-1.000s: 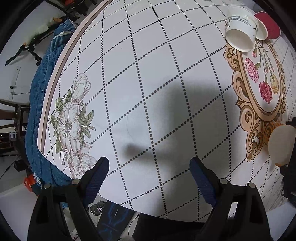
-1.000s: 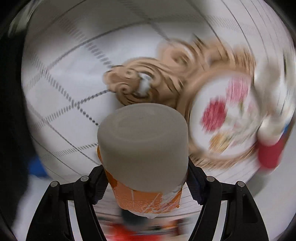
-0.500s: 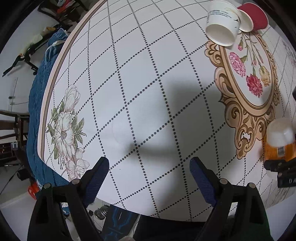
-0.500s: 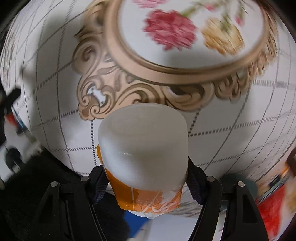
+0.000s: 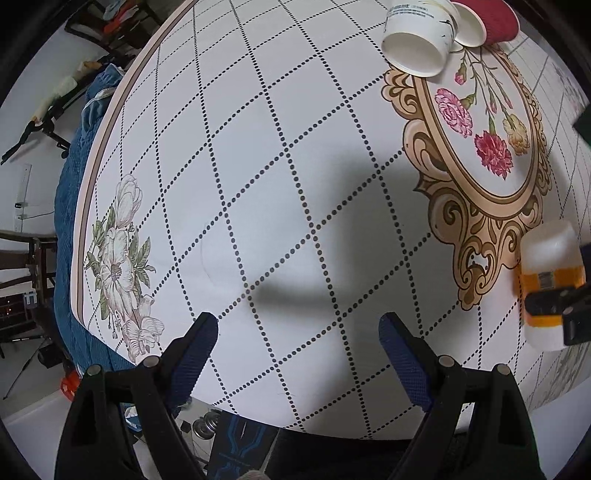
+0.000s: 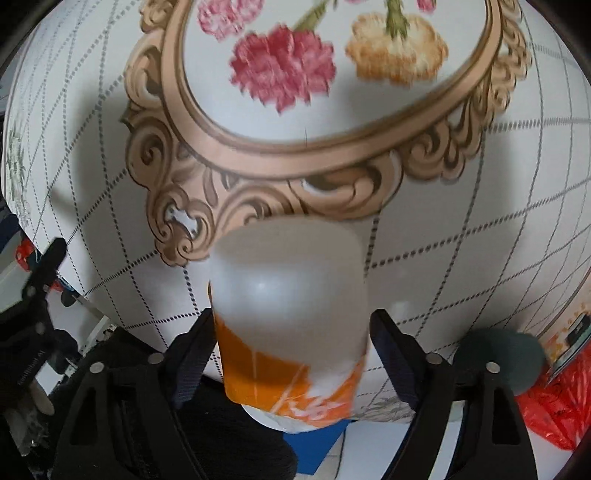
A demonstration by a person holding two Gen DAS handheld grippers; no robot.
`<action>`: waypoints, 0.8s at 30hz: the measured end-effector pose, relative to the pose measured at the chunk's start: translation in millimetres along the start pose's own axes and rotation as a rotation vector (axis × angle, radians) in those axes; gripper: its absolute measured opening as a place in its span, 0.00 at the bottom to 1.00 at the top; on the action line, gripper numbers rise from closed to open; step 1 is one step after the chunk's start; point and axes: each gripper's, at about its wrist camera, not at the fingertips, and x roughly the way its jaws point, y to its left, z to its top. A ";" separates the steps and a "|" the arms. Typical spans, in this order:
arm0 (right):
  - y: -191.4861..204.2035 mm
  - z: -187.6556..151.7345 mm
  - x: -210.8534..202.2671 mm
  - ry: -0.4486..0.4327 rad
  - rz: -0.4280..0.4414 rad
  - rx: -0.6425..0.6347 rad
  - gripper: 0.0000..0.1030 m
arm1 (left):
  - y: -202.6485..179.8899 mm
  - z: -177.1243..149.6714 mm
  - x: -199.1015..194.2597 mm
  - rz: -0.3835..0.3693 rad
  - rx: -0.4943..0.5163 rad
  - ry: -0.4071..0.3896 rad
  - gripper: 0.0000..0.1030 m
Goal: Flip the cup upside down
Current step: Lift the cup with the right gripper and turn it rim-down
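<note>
**Right gripper holds a cup above a patterned tabletop**

In the right wrist view, the right gripper point(image 6: 291, 328) sits at the bottom centre of the frame, its two dark fingers point(image 6: 195, 343) pinching a translucent white cup point(image 6: 288, 295) with an orange band. The cup's closed base points away from the camera, toward the table point(image 6: 480, 240) beyond it. The upper half of this frame shows a printed gold scrolled oval frame point(image 6: 258, 147) with pink and yellow flowers; the view is slightly blurred.

In the left wrist view, the left gripper point(image 5: 297, 339) is at the bottom centre, fingers point(image 5: 195, 347) spread wide with nothing between them, over white cloth crossed by dotted diamond lines. The same cup point(image 5: 550, 269) appears at the right edge, just beside the lower end of the gold frame. At the upper right, a white paper cup point(image 5: 417, 40) lies on its side, touching a red cup point(image 5: 495, 22). A pale flower print point(image 5: 118, 258) sits at the left.
</note>
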 end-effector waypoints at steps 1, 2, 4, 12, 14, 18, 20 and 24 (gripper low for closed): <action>-1.9 2.3 -5.8 -0.009 -0.006 -0.013 0.83 | 0.1 -0.3 -0.9 0.000 0.000 -0.001 0.87; -7.2 3.7 -8.4 -0.016 -0.009 -0.017 0.83 | -0.8 -0.3 -1.6 0.000 0.000 -0.002 0.87; -7.5 10.2 -18.4 -0.024 -0.028 -0.032 0.83 | -2.5 0.0 -3.7 -0.002 -0.001 -0.004 0.87; -4.9 26.5 -39.5 -0.068 -0.061 -0.052 0.69 | 4.2 5.8 -12.3 -0.003 -0.005 -0.006 0.87; -2.8 12.1 -43.7 -0.088 -0.074 -0.068 0.68 | 7.2 7.5 -12.2 -0.002 -0.006 -0.004 0.87; -4.9 4.7 -57.0 -0.175 -0.062 -0.058 0.68 | 12.4 8.9 -13.5 -0.008 -0.010 0.001 0.87; -4.6 -0.9 -65.9 -0.258 -0.045 -0.037 0.68 | 18.5 9.9 -12.1 -0.017 -0.018 0.004 0.87; -17.3 -13.8 -95.0 -0.471 -0.038 0.023 0.68 | 29.2 16.6 -10.0 -0.032 -0.036 0.009 0.87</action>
